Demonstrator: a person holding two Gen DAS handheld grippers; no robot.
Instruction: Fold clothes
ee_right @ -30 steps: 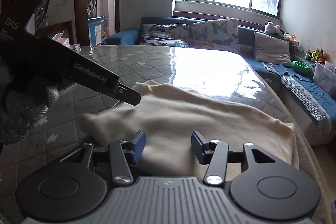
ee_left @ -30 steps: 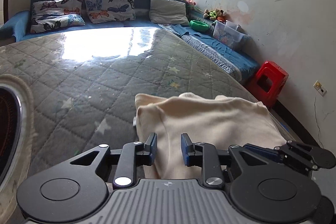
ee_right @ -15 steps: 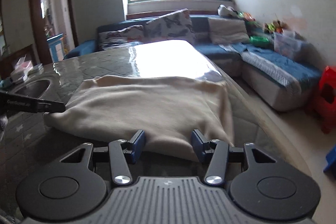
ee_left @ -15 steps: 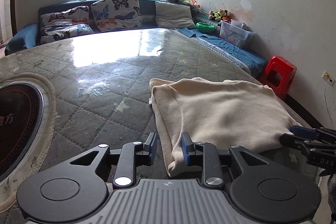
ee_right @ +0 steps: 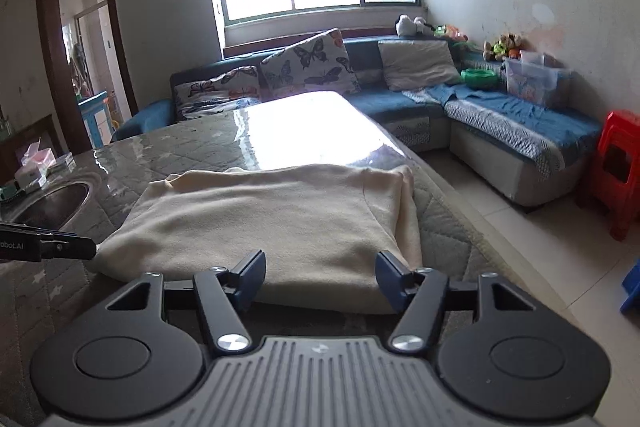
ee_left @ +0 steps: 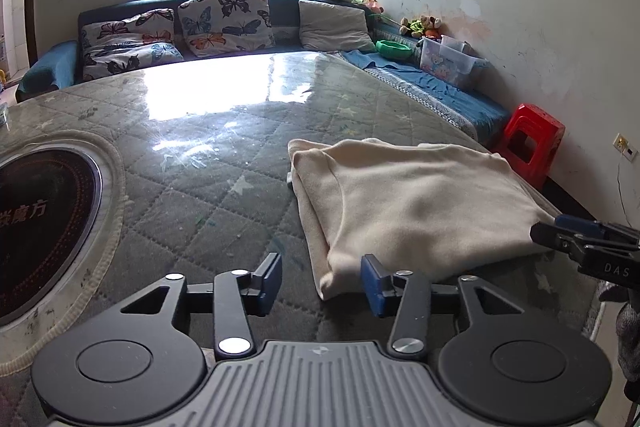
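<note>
— Is the cream knitted garment (ee_left: 404, 195) folded?
— Mostly; it lies doubled on the quilted grey table (ee_left: 224, 163). Left gripper (ee_left: 320, 277) and right gripper (ee_right: 320, 275) are opening, empty, at its near edge.

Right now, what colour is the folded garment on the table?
Plain cream, no pattern; the folded garment shows best in the right wrist view.

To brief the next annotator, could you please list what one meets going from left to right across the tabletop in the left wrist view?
Round cooktop → bare quilted table cover → folded cream garment → right gripper at the picture's right edge.
</note>
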